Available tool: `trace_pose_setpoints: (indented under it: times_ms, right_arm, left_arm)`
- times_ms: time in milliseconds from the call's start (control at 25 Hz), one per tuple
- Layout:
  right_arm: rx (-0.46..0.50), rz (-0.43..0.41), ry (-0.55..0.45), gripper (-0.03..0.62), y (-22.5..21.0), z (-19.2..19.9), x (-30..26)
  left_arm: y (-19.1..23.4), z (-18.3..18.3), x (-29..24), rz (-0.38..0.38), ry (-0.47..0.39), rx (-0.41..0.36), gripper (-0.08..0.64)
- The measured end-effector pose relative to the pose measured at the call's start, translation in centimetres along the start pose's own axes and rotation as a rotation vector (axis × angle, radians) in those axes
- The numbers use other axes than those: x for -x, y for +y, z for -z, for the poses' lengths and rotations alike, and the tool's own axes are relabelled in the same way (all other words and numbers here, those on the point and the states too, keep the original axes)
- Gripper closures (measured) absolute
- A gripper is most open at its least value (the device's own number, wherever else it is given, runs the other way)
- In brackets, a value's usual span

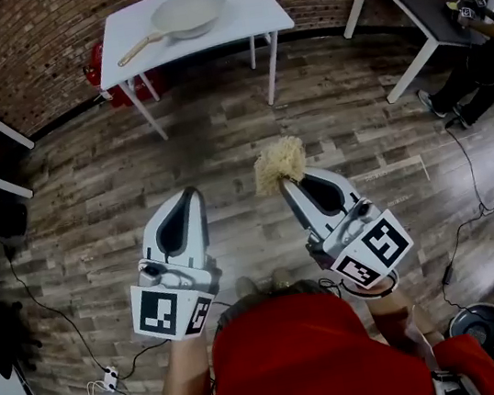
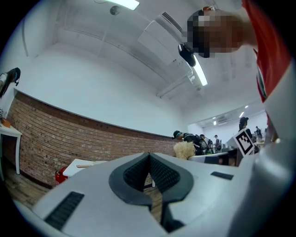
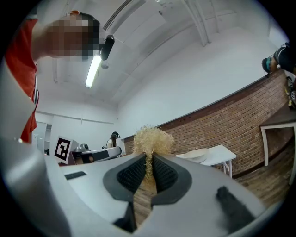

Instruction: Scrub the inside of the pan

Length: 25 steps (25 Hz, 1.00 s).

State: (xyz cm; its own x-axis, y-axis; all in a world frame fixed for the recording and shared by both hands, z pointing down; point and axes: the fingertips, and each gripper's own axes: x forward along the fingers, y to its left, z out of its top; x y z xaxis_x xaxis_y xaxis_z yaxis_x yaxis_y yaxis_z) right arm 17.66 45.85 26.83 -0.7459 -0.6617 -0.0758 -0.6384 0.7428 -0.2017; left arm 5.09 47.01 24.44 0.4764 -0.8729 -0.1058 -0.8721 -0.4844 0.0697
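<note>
Two grippers are held low in front of the person in the red shirt, over the wooden plank floor, and neither is at work yet. The right gripper point(image 1: 284, 184) has its jaws clamped on the lower part of a straw-coloured, fibrous scrubbing pad point(image 1: 279, 163), so the bushy end stands out beyond the tips, free to rub a surface. The left gripper point(image 1: 192, 191) has its jaws together with nothing between them; I judge it is kept free to steady the pan by its handle. The pale, round pan with a wooden handle point(image 1: 188, 13) lies on the white rectangular tabletop point(image 1: 245, 11) beside the brick wall, well apart from both grippers, with its open side up and its handle toward the person's left. The scrubbing seems not begun: first the person must come near to the tabletop.
</note>
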Motion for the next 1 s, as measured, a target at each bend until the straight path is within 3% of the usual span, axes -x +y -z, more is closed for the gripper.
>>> trace_pose_setpoints:
  times_ms: [720, 1000]
  right_arm:
    - [-0.008, -0.042, -0.055, 0.543, -4.8, -2.4, 0.4]
    - [0.003, -0.04, -0.051, 0.542, -6.3, -2.2, -2.6]
  left_arm:
    - [-1.5, -1.3, -3.9, -0.054, -0.016, -0.073, 0.548]
    - [1.7, -1.2, -5.9, -0.068, -0.032, -0.078, 0.548]
